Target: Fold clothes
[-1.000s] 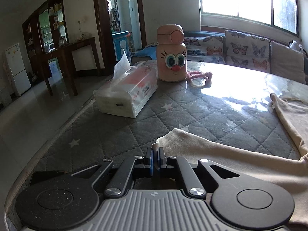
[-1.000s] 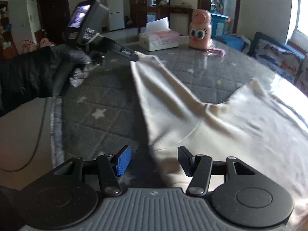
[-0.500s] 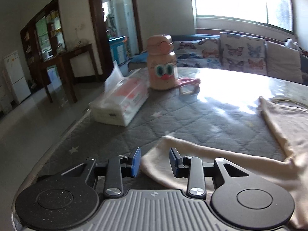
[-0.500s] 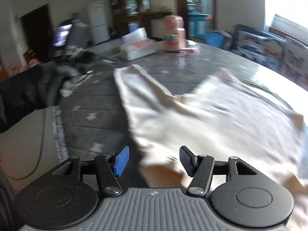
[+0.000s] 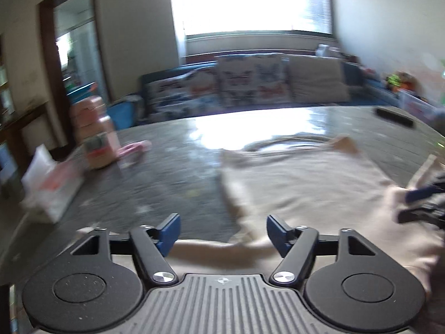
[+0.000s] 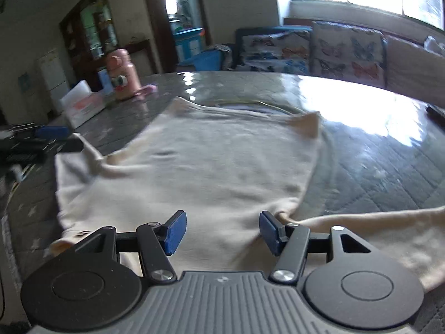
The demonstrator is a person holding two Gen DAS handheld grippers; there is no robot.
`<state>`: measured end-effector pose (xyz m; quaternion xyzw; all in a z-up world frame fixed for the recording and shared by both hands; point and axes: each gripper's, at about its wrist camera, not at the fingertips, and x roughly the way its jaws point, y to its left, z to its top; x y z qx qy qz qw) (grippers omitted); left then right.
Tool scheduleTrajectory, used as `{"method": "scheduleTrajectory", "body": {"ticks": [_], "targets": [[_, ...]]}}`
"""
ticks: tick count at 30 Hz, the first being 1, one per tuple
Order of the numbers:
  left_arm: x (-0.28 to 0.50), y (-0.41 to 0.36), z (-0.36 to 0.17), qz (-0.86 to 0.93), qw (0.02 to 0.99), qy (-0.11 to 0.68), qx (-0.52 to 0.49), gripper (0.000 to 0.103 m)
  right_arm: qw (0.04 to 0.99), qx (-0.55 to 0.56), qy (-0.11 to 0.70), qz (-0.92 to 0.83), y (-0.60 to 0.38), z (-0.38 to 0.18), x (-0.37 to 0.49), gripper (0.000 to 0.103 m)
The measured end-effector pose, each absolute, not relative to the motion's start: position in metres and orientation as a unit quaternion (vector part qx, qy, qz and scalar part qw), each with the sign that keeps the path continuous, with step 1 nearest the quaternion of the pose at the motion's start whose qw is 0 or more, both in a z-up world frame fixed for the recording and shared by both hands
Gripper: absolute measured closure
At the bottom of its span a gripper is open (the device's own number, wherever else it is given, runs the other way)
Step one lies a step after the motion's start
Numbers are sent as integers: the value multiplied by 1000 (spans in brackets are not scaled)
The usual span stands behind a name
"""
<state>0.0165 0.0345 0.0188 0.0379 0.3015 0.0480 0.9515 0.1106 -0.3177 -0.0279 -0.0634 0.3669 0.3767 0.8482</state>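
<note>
A cream garment [image 6: 217, 167] lies spread flat on the grey quilted table [image 6: 389, 172]; it also shows in the left wrist view [image 5: 306, 183]. My left gripper [image 5: 222, 233] is open and empty, over the garment's near left edge. My right gripper [image 6: 221, 231] is open and empty, over the garment's near edge, with a sleeve [image 6: 375, 222] running off to the right. The left gripper's fingers [image 6: 52, 139] show at the left edge of the right wrist view. The right gripper's fingers [image 5: 420, 203] show at the right edge of the left wrist view.
A pink cartoon bottle [image 6: 125, 75] and a tissue box [image 6: 83, 105] stand at the table's far left; both also show blurred in the left wrist view, bottle [image 5: 97, 139] and box [image 5: 52, 186]. A dark flat object [image 5: 393, 115] lies far right. A sofa [image 6: 319, 50] is behind.
My left gripper has opened and let go of the sleeve tip, then swung right towards the garment body. My right gripper stayed open and swung right along the garment's near edge.
</note>
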Motion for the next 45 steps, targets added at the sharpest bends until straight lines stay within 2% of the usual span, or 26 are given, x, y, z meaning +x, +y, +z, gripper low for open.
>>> {"method": "scheduleTrajectory", "body": {"ticks": [6,9,17,25,29,32,34,38,45], "targets": [[30,-23,12,-18,948,310,69,18,855,-36,359,373,-342,-23,107,42],[33,-49,7,-47,944,315,84,18,866,-30,347,358,-362,-16,105,41],[34,-107,-8,-102,934,318,128,17,911,-17,349,220,-448,-25,121,42],[33,-130,-21,-118,924,328,155,15,931,19,349,106,-511,-38,144,47],[34,-132,-24,-116,922,332,160,14,931,31,351,92,-517,-44,156,53],[34,-132,-25,-114,921,336,162,14,932,35,349,89,-514,-48,163,61],[34,-132,-25,-114,921,336,162,14,934,30,345,84,-511,-49,165,70],[35,-134,-26,-113,920,338,164,14,938,29,338,73,-511,-49,164,97],[38,-133,-27,-115,918,340,168,13,947,39,313,58,-525,-34,150,99]]}}
